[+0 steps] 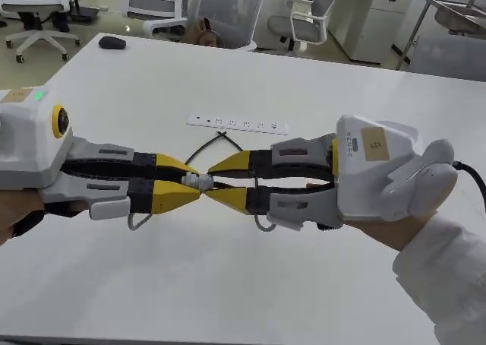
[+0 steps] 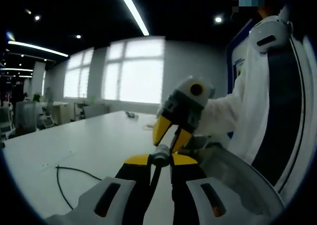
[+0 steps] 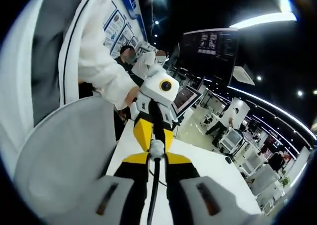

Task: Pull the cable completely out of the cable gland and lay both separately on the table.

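The left gripper [image 1: 196, 182] and right gripper [image 1: 210, 182] have white housings and black, yellow-tipped jaws; a white sleeve [image 1: 444, 273] covers the right wrist.

From the head we look down, near, at the desk [image 1: 228, 71]. The left claw [image 1: 196, 182] and right claw [image 1: 209, 181] cameras face each other closely; all views share the cable gland [image 2: 160, 155].

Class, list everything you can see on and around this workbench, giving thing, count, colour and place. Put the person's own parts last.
cable gland: one, pale grey, between the gripper tips
cable: one, black, from the gland back between the right gripper's jaws
power strip: one, white, mid-table
small object: one, black, far table corner
table: one, white
office chairs: several, pale, beyond the table
left gripper: yellow-tipped, shut on the gland
right gripper: yellow-tipped, shut on the cable
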`<state>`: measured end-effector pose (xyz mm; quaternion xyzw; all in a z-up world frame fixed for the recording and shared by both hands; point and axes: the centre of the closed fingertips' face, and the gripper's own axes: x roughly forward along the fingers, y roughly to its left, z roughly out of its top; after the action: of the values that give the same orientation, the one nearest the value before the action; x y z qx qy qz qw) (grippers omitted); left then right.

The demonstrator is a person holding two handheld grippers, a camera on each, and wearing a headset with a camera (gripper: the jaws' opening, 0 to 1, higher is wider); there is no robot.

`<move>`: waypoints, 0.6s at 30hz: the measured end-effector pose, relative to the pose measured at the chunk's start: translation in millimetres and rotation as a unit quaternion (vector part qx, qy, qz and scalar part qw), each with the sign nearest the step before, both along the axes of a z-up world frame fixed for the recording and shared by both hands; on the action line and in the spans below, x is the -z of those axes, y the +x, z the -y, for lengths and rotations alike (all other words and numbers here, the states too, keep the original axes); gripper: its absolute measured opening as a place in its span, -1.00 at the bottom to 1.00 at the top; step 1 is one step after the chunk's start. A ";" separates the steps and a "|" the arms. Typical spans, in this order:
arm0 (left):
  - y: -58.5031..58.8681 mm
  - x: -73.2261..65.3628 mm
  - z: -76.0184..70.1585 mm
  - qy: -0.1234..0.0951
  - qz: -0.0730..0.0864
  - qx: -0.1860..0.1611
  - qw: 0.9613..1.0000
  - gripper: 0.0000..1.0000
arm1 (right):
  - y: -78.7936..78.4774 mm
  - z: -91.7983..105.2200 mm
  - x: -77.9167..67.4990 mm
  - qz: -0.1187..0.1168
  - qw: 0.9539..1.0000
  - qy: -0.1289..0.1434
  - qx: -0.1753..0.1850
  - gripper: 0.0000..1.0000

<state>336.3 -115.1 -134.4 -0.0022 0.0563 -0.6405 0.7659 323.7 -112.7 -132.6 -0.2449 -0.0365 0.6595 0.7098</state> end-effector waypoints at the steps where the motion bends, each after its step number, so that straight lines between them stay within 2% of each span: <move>1: 0.0 0.6 0.2 0.007 0.014 -0.001 1.000 -0.69 | 1.6 1.3 -1.3 -0.024 1.000 0.014 0.004 -0.79; 2: 0.8 0.1 -0.2 0.011 0.027 -0.003 1.000 -0.69 | 3.4 3.3 -2.5 -0.062 0.997 0.034 0.005 -0.78; 3: -0.5 -0.9 -0.6 0.011 0.030 -0.003 0.999 -0.69 | 2.2 4.4 -2.9 -0.104 0.993 0.049 0.004 -0.76; 4: -0.7 -2.0 -1.3 0.010 0.033 -0.003 0.999 -0.69 | 5.9 6.4 -6.0 -0.152 0.985 0.074 0.013 -0.72; 5: -0.2 -4.2 -2.5 0.009 0.043 -0.005 0.999 -0.69 | 8.7 7.6 -8.8 -0.170 0.981 0.091 0.016 -0.68; 7: -1.3 -6.9 -3.7 0.012 0.062 -0.001 0.998 -0.69 | 11.0 10.7 -11.8 -0.223 0.968 0.113 0.016 -0.61; 8: -1.9 -8.0 -3.7 0.013 0.066 0.000 0.998 -0.69 | 11.6 11.2 -12.5 -0.228 0.966 0.118 0.015 -0.60; 11: -2.2 -10.8 -3.3 0.012 0.082 0.000 0.997 -0.69 | 7.5 11.5 -15.4 -0.275 0.952 0.131 0.002 -0.60; 13: -2.6 -11.6 -2.7 0.012 0.090 0.001 0.996 -0.69 | 5.2 9.3 -15.2 -0.291 0.948 0.130 -0.003 -0.55; 15: -4.3 -11.2 -0.9 0.015 0.097 0.004 0.995 -0.69 | 1.1 5.5 -16.6 -0.312 0.940 0.134 -0.012 -0.54; 16: -5.4 -10.7 0.0 0.017 0.099 0.007 0.995 -0.69 | 0.9 3.9 -17.4 -0.317 0.939 0.137 -0.013 -0.55; 18: -6.4 -10.1 1.4 0.019 0.102 0.009 0.995 -0.69 | 2.6 2.4 -16.0 -0.318 0.938 0.137 -0.012 -0.63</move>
<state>329.9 -116.5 -124.3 0.0782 -0.0096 -0.6428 0.7619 326.3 -115.1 -116.6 0.0777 0.0981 0.6999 0.7032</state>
